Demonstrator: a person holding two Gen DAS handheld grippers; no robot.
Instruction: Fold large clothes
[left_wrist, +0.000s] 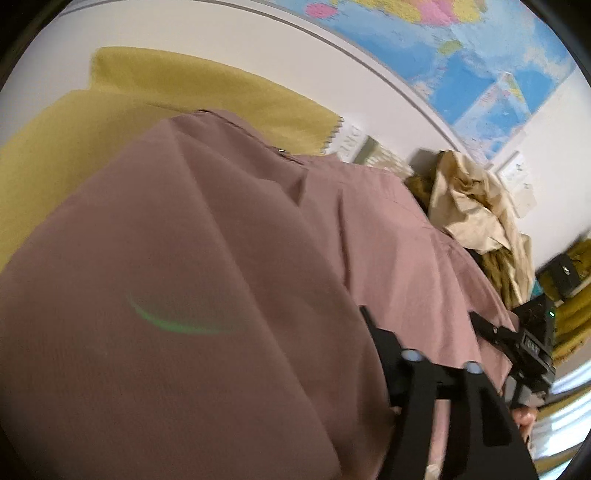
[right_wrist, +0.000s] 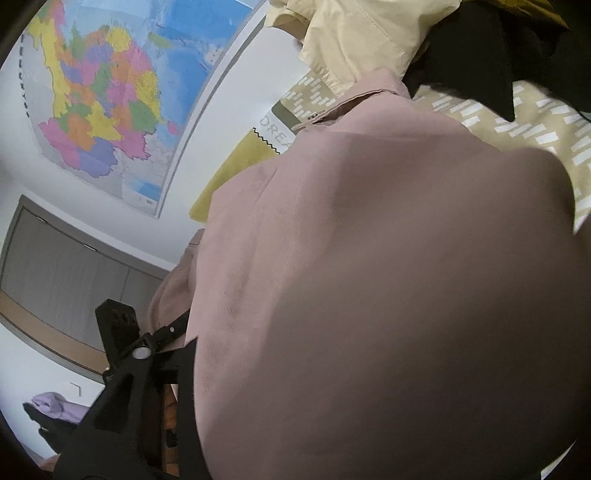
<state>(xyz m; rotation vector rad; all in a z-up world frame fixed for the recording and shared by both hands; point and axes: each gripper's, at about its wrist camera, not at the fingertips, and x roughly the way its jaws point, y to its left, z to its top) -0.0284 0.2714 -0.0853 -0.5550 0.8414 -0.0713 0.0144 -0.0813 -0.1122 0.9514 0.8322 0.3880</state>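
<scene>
A large dusty-pink shirt (left_wrist: 221, 258) fills most of both views and is lifted over the bed; it also shows in the right wrist view (right_wrist: 369, 277). Its collar and a snap button show near the top (right_wrist: 354, 98). My left gripper (left_wrist: 369, 332) is at the lower right of its view, with the cloth draped over its fingertips, so its jaws are hidden. My right gripper (right_wrist: 192, 339) is at the lower left of its view, its fingertips buried in the pink cloth. The right gripper's body also shows in the left wrist view (left_wrist: 532, 339).
A mustard-yellow bedspread (left_wrist: 166, 96) lies under the shirt. A heap of cream and olive clothes (left_wrist: 476, 206) sits at the far side, with a cream garment (right_wrist: 354, 33) and a black one (right_wrist: 476, 48). A patterned pillow (right_wrist: 546, 122) lies beside them. A wall map (right_wrist: 103, 96) hangs behind.
</scene>
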